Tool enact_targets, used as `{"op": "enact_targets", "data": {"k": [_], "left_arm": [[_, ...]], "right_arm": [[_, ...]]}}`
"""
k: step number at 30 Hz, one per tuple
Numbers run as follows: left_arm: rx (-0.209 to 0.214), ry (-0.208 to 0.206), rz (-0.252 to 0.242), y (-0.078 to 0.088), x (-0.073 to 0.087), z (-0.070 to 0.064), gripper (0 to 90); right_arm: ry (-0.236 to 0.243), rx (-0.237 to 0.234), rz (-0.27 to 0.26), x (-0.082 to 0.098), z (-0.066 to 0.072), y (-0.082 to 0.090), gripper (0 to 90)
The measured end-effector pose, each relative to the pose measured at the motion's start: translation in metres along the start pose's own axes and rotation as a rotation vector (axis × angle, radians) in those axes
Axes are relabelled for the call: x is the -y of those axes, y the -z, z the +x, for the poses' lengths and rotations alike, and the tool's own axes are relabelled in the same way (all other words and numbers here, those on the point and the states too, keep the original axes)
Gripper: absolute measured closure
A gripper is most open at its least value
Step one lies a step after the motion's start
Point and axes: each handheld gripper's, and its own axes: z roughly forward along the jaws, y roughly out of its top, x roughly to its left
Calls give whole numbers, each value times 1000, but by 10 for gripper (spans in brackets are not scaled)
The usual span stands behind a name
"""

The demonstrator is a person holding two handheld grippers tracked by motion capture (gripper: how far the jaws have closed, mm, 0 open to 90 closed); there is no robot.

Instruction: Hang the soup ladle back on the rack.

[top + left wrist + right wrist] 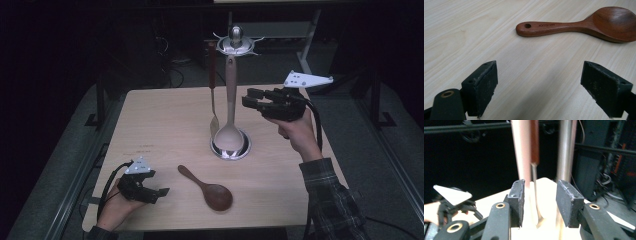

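A metal utensil stand (235, 44) rises from a round base (246, 146) mid-table. A pale ladle (230, 95) and a brown-handled metal turner (213, 75) hang from it. A dark wooden spoon (207, 189) lies flat on the table near the front. My right gripper (251, 98) is held in the air just right of the ladle handle, pointing left. In the right gripper view its jaws (540, 192) stand apart with nothing pressed between them; the ladle handle (522, 152), turner handle (534, 142) and stand pole (565, 150) lie beyond. My left gripper (159, 195) rests low at the front left, open, with the spoon (574, 25) ahead of its pads.
The light wooden table (160, 125) has its front edge close to the left hand. Dark floor, cables and frame legs (310, 45) surround the table. The right forearm in a plaid sleeve (330, 195) crosses the table's right front corner.
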Motion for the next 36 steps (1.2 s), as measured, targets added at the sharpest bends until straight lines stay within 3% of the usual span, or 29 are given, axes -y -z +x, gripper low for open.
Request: {"op": "enact_targets", "data": {"k": [3,13,16,21,28,36], "left_arm": [[4,6,-2,-1,0,0,137],[12,-3,10,-3,1,1,137],[18,-4,6,-4,1,1,137],[22,2,0,-5,2,1,137],[24,-8,-3,-6,2,2,138],[26,-19,-3,-5,1,2,137]], "right_arm": [[-9,45,29,15,-7,4,580],[-49,116,129,59,-29,-1,553],[-47,132,116,67,-33,-2,556],[-68,128,184,87,-42,-13,552],[-100,129,225,119,-51,-35,575],[-98,96,268,140,-55,-63,579]]}}
